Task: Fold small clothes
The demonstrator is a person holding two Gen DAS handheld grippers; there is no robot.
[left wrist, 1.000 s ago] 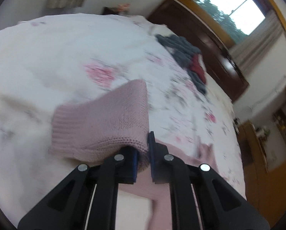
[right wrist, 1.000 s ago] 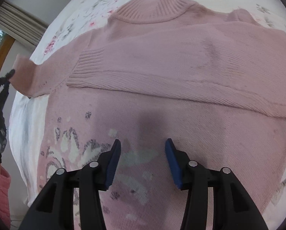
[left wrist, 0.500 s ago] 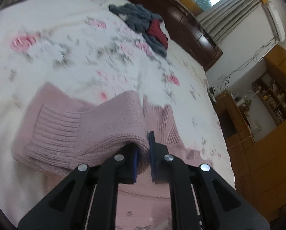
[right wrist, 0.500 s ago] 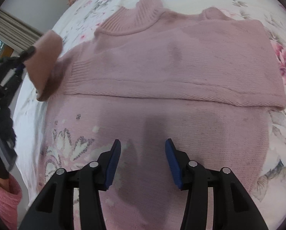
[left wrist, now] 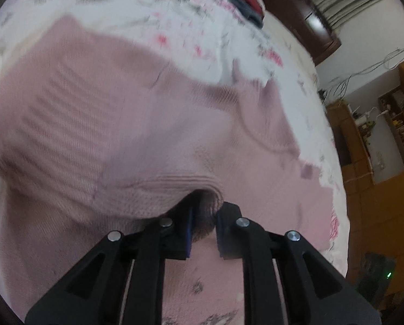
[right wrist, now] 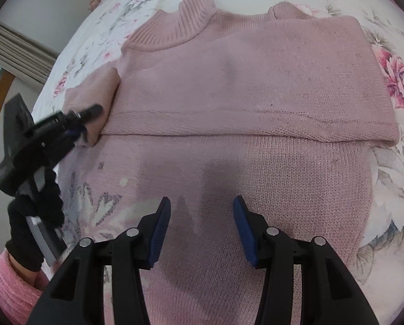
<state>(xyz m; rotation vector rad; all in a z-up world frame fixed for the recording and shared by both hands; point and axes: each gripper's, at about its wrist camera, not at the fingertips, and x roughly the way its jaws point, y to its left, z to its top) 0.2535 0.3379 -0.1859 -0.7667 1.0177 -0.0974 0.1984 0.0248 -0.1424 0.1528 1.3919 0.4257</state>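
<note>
Pink sweater (right wrist: pixel 245 86) lies flat on the floral bed (right wrist: pixel 391 168), directly ahead of and under my right hand-held gripper (right wrist: pixel 202 216), whose fingers are spread and empty above the hem. My left hand-held gripper (left wrist: pixel 204 218) pinches the sleeve cuff (right wrist: pixel 93 103), over the sweater's left edge.

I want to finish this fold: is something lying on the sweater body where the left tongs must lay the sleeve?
Nothing visible. The left tongs hold the sleeve beside the sweater, whose folded chest lies bare.
</note>
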